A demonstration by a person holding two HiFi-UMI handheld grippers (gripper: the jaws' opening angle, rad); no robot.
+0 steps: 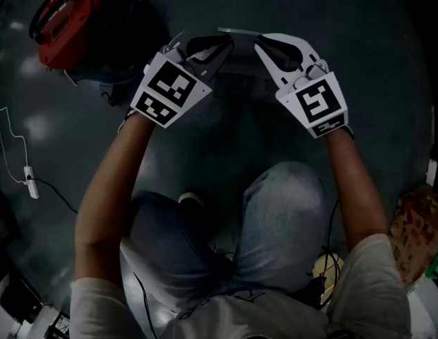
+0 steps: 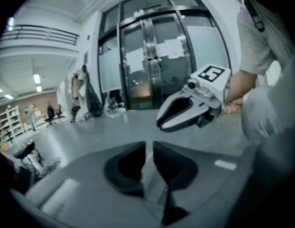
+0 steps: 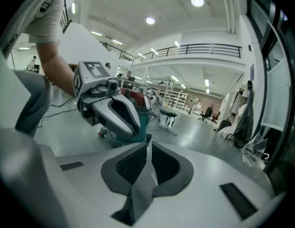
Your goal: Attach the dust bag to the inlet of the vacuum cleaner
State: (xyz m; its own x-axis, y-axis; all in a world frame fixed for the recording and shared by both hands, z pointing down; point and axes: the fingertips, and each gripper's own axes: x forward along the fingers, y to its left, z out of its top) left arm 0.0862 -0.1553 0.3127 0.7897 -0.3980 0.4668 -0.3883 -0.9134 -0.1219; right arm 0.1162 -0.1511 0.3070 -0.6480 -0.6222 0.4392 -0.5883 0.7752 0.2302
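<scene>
I hold a thin grey dust bag (image 1: 237, 32) stretched between both grippers, above my knees. My left gripper (image 1: 222, 44) is shut on one edge of it, and the grey sheet (image 2: 150, 175) runs up between its pads. My right gripper (image 1: 265, 44) is shut on the other edge, where a fold of the bag (image 3: 142, 184) sits in its jaws. The two grippers face each other, tips close together. The vacuum cleaner (image 1: 70, 20), red on top with a teal base, stands on the floor at the far left, behind the left gripper (image 3: 114, 113) in the right gripper view.
A white power strip (image 1: 30, 182) with a cable lies on the floor at the left. A printed box (image 1: 417, 232) sits at the right edge. My jeans-clad legs (image 1: 275, 217) are below the grippers. Glass doors (image 2: 157, 56) and a stool (image 3: 167, 115) stand farther off.
</scene>
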